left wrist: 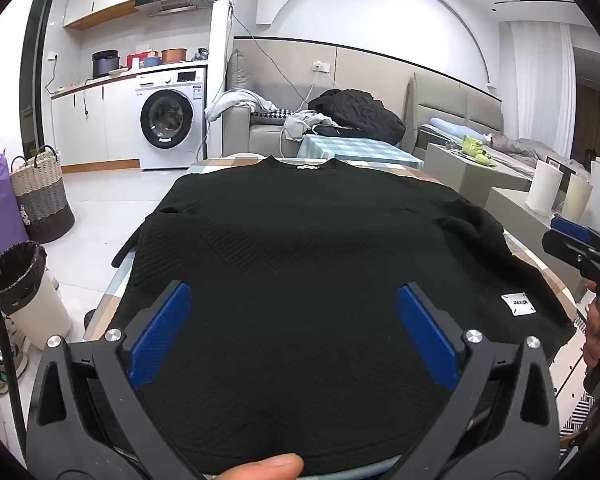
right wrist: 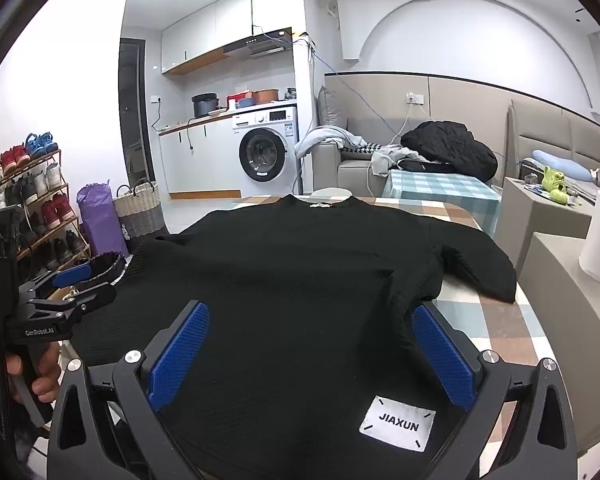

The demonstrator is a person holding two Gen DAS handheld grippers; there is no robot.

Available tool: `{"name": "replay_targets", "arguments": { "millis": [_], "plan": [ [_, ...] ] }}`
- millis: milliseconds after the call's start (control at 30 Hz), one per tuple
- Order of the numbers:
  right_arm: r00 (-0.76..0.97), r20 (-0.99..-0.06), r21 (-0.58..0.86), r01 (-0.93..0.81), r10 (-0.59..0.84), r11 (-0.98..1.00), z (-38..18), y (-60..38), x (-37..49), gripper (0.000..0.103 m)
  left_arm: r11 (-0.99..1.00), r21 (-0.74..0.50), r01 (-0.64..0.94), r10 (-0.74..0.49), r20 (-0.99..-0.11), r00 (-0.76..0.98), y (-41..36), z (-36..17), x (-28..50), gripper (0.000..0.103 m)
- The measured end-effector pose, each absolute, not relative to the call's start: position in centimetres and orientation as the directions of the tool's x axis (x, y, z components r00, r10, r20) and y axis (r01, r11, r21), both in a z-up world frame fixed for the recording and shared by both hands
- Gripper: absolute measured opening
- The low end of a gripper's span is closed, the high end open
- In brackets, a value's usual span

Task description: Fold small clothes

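A black ribbed sweater (left wrist: 300,248) lies flat on the checked table, collar far, hem near me. It also shows in the right wrist view (right wrist: 300,280), with a white "JIAXUN" patch (right wrist: 398,426) at its near right hem. My left gripper (left wrist: 294,300) is open, its blue pads spread over the left half of the hem. My right gripper (right wrist: 310,322) is open over the right half of the hem, above the patch. Each gripper shows in the other's view: the right one (left wrist: 572,236) and the left one (right wrist: 80,280).
The checked table (right wrist: 496,320) carries the sweater. A bin (left wrist: 24,284), a woven basket (left wrist: 40,196) and a shoe rack (right wrist: 32,208) stand at the left. A sofa with clothes (left wrist: 340,120) lies beyond. Grey blocks with paper rolls (left wrist: 544,188) stand at the right.
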State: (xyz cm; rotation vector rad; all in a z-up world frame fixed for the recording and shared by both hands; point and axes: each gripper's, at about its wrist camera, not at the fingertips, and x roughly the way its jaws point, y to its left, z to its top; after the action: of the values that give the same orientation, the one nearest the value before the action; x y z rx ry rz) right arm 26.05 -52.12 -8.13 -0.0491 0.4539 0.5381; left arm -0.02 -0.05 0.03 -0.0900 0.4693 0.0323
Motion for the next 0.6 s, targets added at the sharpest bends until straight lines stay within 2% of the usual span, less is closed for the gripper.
{"name": "replay_targets", "arguments": {
  "millis": [600],
  "plan": [
    [0.764, -0.429, 0.071, -0.504, 0.482, 0.861, -8.09, -52.26, 26.23, 0.103, 0.995, -0.080, -0.052, 0.010, -0.457, 0.889, -0.04, 0.00, 0.07, 0.102]
  ]
}}
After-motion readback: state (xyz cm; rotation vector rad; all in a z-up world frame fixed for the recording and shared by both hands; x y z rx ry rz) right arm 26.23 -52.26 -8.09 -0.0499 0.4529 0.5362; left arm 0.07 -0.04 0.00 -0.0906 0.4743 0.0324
